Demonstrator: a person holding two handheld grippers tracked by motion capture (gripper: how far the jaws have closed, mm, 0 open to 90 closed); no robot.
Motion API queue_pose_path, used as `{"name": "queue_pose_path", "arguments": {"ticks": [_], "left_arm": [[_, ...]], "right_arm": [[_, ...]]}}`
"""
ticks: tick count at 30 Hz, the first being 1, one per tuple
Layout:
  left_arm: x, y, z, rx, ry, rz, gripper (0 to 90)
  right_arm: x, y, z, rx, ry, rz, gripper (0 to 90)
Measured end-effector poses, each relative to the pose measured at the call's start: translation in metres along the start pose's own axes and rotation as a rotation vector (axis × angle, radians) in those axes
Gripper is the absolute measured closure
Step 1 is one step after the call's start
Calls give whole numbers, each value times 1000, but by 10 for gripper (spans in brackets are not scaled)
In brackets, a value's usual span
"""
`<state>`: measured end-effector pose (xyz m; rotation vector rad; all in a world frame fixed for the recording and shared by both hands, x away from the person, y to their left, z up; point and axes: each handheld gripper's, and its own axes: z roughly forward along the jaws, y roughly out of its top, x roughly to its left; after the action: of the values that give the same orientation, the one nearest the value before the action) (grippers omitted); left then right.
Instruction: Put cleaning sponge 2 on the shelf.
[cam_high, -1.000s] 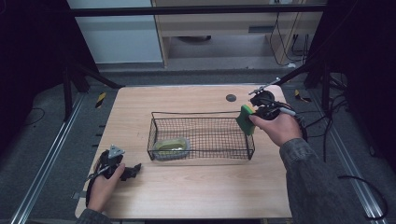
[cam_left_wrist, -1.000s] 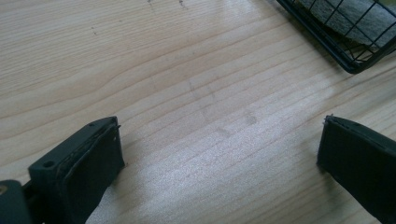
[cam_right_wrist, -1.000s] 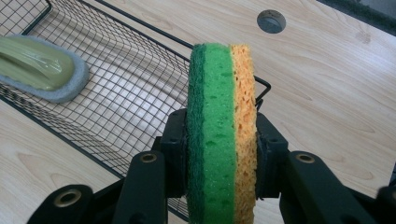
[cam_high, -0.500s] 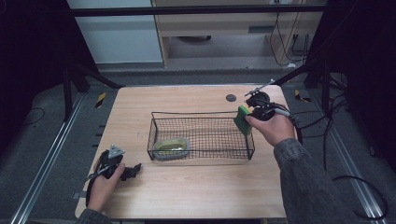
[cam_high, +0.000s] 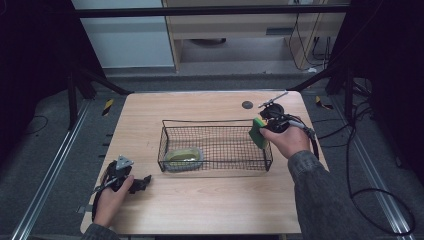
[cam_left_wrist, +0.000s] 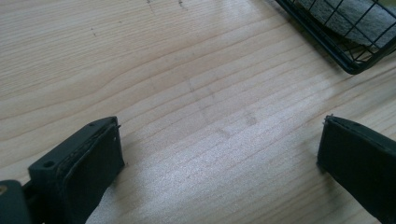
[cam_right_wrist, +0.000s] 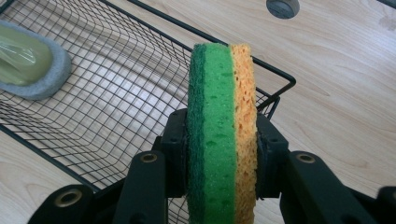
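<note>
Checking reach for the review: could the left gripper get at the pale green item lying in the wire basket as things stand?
Probably yes. The left gripper rests open and empty on the table near the basket, which is open-topped; nothing covers the pale green item. It must clear the wire wall.

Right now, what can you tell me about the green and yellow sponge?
The rectangular green and yellow sponge has a dark green scouring layer, a brighter green layer and a porous yellow-orange layer. It stands on edge, clamped across its thickness by the right hand-held gripper, above the right end of the black wire basket. Nothing else touches it.
</note>
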<state>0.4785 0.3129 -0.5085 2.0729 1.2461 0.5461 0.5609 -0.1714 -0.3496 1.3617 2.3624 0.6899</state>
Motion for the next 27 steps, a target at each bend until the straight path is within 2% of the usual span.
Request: {"name": "queue_pose_path", "arguments": {"ticks": [10, 21, 27], "left_arm": [[0, 0, 0, -2, -2, 0, 0], [0, 1, 1, -1, -5, 1, 0], [1, 1, 1, 2, -6, 4, 0]], "right_arm": [[-5, -3, 13, 20, 2, -5, 636], [-10, -11, 29, 47, 2, 10, 636], [-9, -15, 39, 61, 7, 10, 637]]}}
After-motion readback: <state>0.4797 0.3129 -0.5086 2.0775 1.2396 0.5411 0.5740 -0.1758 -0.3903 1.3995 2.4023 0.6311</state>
